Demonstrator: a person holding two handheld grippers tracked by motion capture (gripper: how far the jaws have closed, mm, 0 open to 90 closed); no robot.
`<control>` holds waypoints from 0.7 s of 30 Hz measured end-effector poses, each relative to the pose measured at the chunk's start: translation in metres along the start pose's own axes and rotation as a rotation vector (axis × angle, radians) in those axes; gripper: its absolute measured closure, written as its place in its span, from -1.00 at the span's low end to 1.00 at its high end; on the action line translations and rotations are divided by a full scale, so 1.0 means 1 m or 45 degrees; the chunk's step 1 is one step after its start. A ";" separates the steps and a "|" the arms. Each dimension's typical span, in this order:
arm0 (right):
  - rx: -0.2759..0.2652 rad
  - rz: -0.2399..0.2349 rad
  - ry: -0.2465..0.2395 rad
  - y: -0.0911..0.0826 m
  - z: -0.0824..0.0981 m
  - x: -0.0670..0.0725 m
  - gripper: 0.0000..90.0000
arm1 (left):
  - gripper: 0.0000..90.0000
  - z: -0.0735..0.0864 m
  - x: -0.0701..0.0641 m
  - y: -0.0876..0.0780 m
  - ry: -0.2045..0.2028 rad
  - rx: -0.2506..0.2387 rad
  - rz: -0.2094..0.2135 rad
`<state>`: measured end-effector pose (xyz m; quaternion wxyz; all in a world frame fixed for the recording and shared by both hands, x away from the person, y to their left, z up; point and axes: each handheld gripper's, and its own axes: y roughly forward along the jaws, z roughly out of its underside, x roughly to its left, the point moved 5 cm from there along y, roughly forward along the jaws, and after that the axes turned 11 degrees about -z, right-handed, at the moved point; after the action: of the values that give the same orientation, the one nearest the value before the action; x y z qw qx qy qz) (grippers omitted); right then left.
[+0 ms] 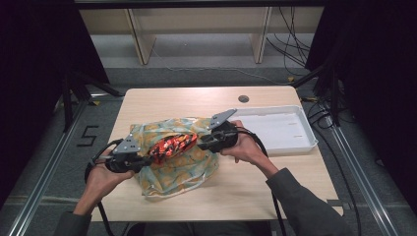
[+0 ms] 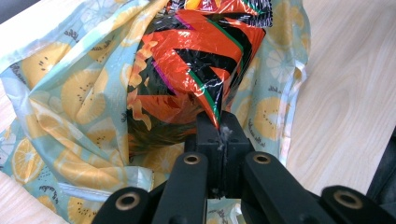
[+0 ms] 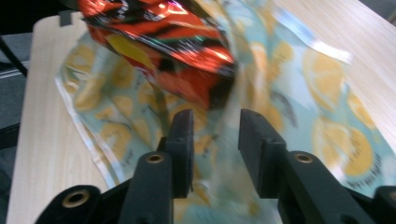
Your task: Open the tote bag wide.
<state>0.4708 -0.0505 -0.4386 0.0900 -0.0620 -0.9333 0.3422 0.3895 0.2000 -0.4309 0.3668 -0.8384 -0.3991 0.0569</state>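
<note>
A shiny red, orange and black snack packet [image 1: 172, 144] lies over a light blue plastic bag printed with orange slices [image 1: 177, 169] at the middle of the table. My left gripper [image 1: 147, 160] comes in from the left. In the left gripper view its jaws are shut [image 2: 223, 128] on the packet's [image 2: 201, 65] lower corner, and the bag [image 2: 70, 102] wraps around the packet's left side. My right gripper [image 1: 199, 142] is at the packet's right end. In the right gripper view its jaws stand apart [image 3: 212, 123] with nothing between them, just short of the packet [image 3: 163, 42].
A white shallow tray [image 1: 307, 132] sits at the table's right side, behind my right hand. A small round cable hole [image 1: 243, 99] is near the far edge. Bare wooden tabletop [image 1: 246, 191] lies in front of the bag.
</note>
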 end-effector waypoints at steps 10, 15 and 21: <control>-0.025 -0.027 -0.062 0.020 -0.012 0.010 0.37 | 0.97 -0.001 0.002 -0.004 -0.027 -0.010 0.016; -0.076 -0.041 -0.111 0.011 -0.019 0.018 0.41 | 0.96 -0.005 0.006 -0.014 -0.061 -0.053 0.059; -0.131 -0.053 -0.107 0.002 -0.026 0.026 0.39 | 0.96 -0.009 0.007 -0.017 -0.146 -0.089 0.086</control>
<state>0.4511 -0.0279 -0.4175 0.0546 -0.0326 -0.9537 0.2941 0.3871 0.2063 -0.4120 0.3119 -0.8591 -0.3925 0.1032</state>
